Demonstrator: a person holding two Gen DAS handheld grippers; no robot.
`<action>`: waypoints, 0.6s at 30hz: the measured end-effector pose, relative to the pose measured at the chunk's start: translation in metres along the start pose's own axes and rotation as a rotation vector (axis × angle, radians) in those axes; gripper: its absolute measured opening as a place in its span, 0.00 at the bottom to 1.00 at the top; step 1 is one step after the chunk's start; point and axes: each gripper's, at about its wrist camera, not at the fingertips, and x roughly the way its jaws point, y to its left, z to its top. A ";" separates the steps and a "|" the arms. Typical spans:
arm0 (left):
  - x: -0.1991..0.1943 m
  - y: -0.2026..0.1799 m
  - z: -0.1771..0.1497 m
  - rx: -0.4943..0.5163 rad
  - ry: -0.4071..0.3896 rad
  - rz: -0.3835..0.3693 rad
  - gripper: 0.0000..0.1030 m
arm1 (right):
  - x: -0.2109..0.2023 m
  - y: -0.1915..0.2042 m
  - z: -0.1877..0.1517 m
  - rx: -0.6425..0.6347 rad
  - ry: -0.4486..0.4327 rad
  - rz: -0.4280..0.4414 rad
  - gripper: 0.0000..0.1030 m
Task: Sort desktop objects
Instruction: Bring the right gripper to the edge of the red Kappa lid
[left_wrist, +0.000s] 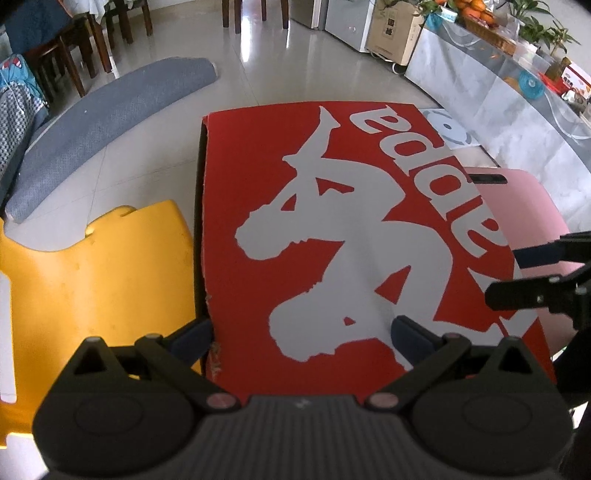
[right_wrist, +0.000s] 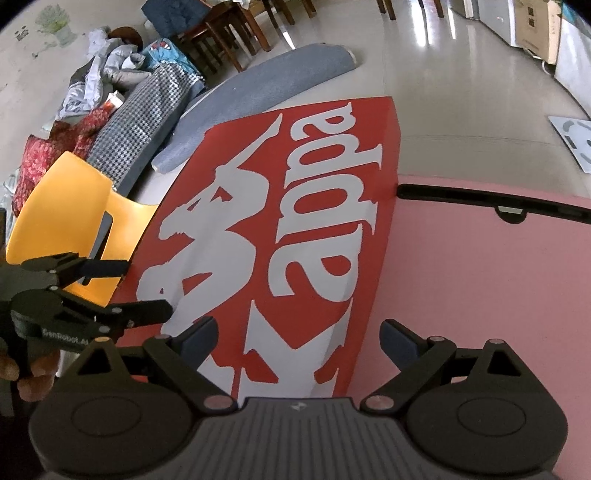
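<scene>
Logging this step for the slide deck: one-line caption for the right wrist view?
Open right gripper above a red cardboard box lid on a pink tabletop, open left gripper alongside.

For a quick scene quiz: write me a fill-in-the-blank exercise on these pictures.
1. The big box lid with the white logo is ____.
2. The left tongs and right tongs both stand ____, holding nothing.
3. The tabletop under the lid is ____.
4. The chair beside the lid is ____.

Missing words: red; open; pink; yellow
</scene>
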 end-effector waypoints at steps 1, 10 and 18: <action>0.001 0.001 0.001 -0.003 0.001 -0.002 1.00 | 0.001 0.001 0.000 -0.003 0.004 0.000 0.92; 0.009 0.006 0.005 -0.045 0.013 -0.030 1.00 | 0.018 -0.008 -0.003 0.069 0.062 0.053 0.92; 0.008 0.004 0.005 -0.034 0.004 -0.017 1.00 | 0.025 -0.014 -0.002 0.104 0.046 0.082 0.93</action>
